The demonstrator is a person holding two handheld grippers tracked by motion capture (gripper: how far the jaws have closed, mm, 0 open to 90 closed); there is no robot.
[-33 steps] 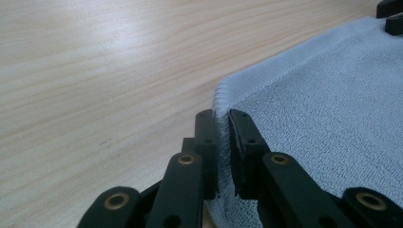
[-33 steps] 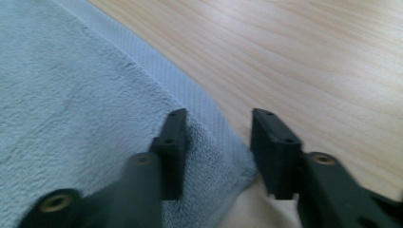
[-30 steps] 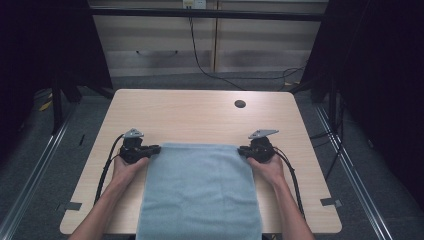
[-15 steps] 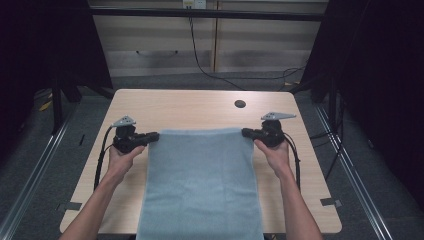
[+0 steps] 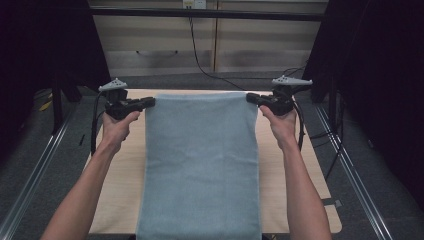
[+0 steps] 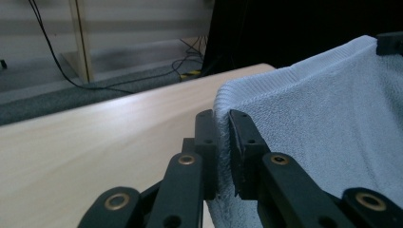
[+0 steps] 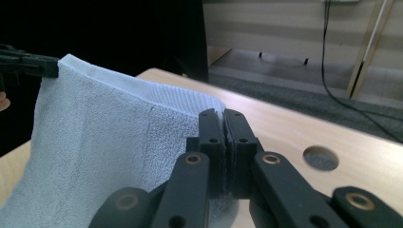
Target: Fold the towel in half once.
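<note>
Both grippers and the towel's far edge stand higher and farther from the person than in the earlier frames, where that edge lay low on the surface; the round hole then visible in the surface is now covered in the high view.

Item: towel (image 5: 201, 165), pale blue terry cloth, one piece, rectangular. A flat-woven band runs along its far hem, seen close in both gripper views. Cloth smooth, without marked creases.

Position: held up by its two far corners and stretched taut between them; it hangs toward the person across the middle of the light wooden surface (image 5: 120, 190). Long axis runs near to far; the held hem runs left to right.

Left gripper (image 5: 150, 103): jaws clamped on the far left corner, cloth pinched between the pads (image 6: 243, 137).

Right gripper (image 5: 248, 97): jaws pressed together on the far right corner, with only a thin edge of cloth between them.

Hidden or unclear: the towel's near end is cut off by the bottom of the high view. Whether the lower part rests on the surface cannot be told. Much of the surface lies behind the cloth. The hole (image 7: 321, 158) shows in the right gripper view.
</note>
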